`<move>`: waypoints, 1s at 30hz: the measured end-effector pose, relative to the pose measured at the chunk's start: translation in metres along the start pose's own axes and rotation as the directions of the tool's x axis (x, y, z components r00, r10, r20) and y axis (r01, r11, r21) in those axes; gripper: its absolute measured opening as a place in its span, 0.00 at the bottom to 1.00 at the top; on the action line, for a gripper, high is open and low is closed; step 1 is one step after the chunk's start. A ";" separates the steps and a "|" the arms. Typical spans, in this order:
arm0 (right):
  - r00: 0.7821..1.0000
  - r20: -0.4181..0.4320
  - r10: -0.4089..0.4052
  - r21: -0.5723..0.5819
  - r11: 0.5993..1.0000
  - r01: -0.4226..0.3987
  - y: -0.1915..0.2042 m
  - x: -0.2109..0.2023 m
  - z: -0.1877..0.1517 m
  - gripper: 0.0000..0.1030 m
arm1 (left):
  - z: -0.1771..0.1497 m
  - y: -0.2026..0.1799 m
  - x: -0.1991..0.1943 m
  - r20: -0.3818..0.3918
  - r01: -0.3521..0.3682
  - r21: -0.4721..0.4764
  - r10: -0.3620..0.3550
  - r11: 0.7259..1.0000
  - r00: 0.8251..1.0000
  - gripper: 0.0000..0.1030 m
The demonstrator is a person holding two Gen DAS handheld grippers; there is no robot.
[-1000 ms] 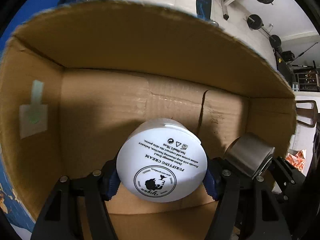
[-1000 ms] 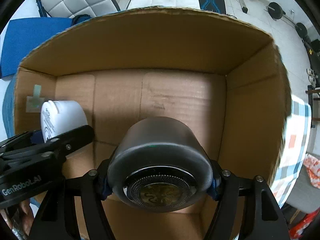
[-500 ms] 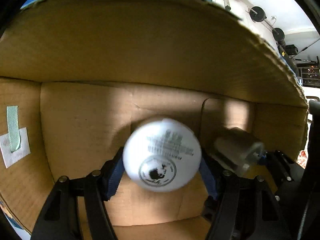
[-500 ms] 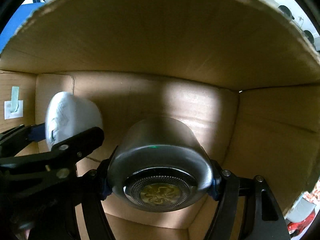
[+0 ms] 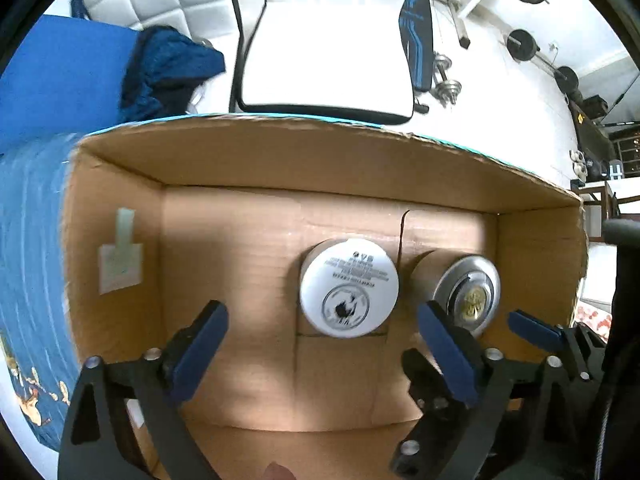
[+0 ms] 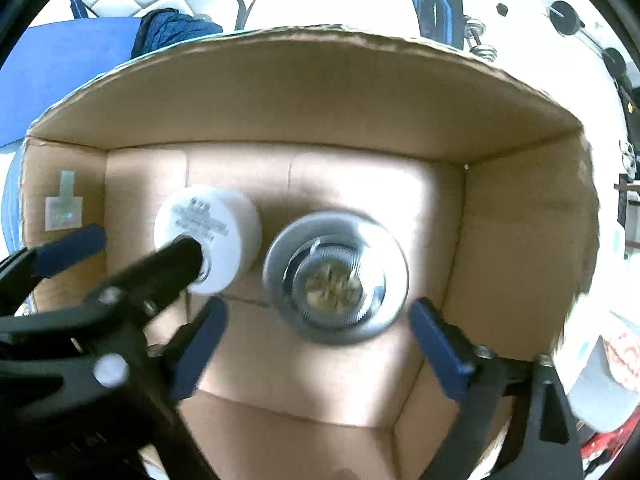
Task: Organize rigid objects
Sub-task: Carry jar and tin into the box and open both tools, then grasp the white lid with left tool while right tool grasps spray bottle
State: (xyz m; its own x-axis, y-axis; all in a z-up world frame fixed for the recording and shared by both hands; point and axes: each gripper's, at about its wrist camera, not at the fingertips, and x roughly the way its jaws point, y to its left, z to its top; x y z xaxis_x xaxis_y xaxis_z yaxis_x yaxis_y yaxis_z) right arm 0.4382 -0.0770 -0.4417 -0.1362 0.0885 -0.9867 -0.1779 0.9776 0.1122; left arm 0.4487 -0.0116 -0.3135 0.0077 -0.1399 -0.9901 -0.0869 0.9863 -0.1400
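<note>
A blue mat (image 5: 60,80) is lying at far left, a white padded seat (image 5: 328,60) beyond. The cardboard box (image 5: 280,160) is holding a white cream jar (image 5: 349,293) and a silver tin (image 5: 468,294) side by side on its floor. Left gripper (image 5: 324,344) and right gripper (image 6: 320,340) have just been opening; both are gaping wide, gripping nothing. Gym weights (image 5: 524,40) are sitting at right.

You are letting go of both items: left gripper (image 5: 324,344) jaws have just been opening, white cream jar (image 5: 349,287) now standing free on cardboard box (image 5: 224,264) floor. Right gripper (image 6: 318,334) jaws have just been opening too, silver tin (image 6: 335,276) released beside jar. Left gripper is sitting higher above box.
</note>
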 end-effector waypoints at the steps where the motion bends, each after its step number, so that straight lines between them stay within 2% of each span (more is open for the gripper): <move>1: 1.000 0.012 -0.013 0.007 1.000 0.012 -0.001 -0.005 -0.008 1.00 | 0.000 0.002 -0.003 0.010 -0.003 -0.005 0.003 1.000 1.000 0.99; 5: 0.999 0.039 -0.015 0.014 1.000 0.014 0.021 -0.014 -0.036 1.00 | -0.026 0.014 -0.008 0.047 0.001 -0.023 0.000 1.000 0.999 0.99; 13: 0.989 0.145 -0.029 0.048 0.999 0.022 0.030 -0.051 -0.094 1.00 | -0.062 0.013 -0.037 0.164 -0.018 0.005 0.017 1.000 0.986 1.00; 15: 0.984 0.173 -0.034 0.050 0.998 0.026 0.039 -0.064 -0.093 1.00 | -0.078 0.012 -0.051 0.201 -0.034 0.015 0.030 0.999 0.979 0.99; 22: 0.966 0.257 -0.035 0.061 0.998 0.020 0.047 -0.090 -0.127 1.00 | -0.128 0.018 -0.092 0.321 -0.085 0.034 0.069 0.996 0.945 0.99; 30: 0.937 0.348 -0.028 0.055 0.998 0.010 0.053 -0.128 -0.177 1.00 | -0.178 0.018 -0.127 0.384 -0.075 0.054 0.049 0.996 0.922 0.99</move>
State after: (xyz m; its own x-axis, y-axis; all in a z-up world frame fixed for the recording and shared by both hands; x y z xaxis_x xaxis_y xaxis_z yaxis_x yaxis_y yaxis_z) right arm 0.2738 -0.0700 -0.2885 0.2167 0.1218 -0.9686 -0.1258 0.9874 0.0960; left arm 0.2690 0.0087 -0.1897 0.3857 -0.0474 -0.9214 -0.0336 0.9973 -0.0654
